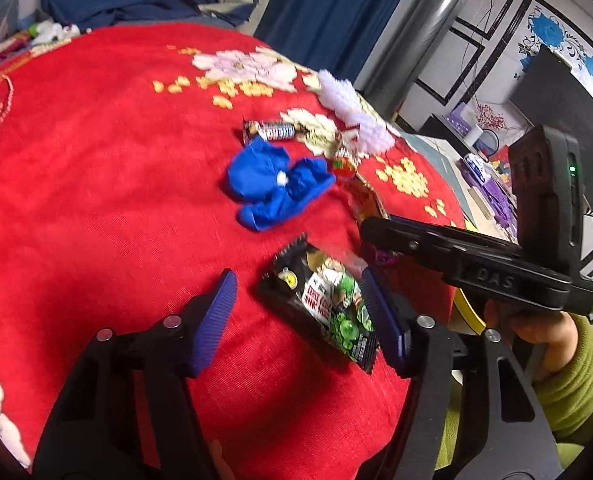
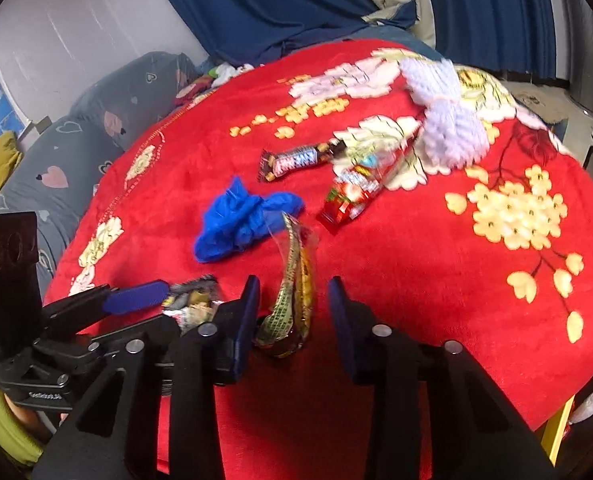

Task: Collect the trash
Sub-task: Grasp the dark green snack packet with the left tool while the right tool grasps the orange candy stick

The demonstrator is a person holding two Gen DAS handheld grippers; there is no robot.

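Observation:
Trash lies on a red floral blanket (image 1: 96, 184). My left gripper (image 1: 296, 312) is open, its blue pads either side of a black and green snack wrapper (image 1: 328, 304) that lies on the blanket, close to the right pad. My right gripper (image 2: 292, 312) is open around a yellow-green wrapper (image 2: 292, 296) that stands on edge between the fingers. A crumpled blue glove (image 1: 274, 186) (image 2: 240, 220), a chocolate bar wrapper (image 1: 270, 131) (image 2: 296, 160) and a red candy wrapper (image 2: 350, 196) (image 1: 344, 160) lie farther off. The left gripper also shows in the right wrist view (image 2: 136, 296).
A white knitted item (image 2: 444, 120) (image 1: 352, 112) lies at the blanket's far side. Blue curtains (image 2: 296, 0) hang behind. A grey heart-print cushion (image 2: 76, 148) sits to the left. A cluttered side table (image 1: 484, 176) and dark screen (image 1: 564, 120) stand to the right.

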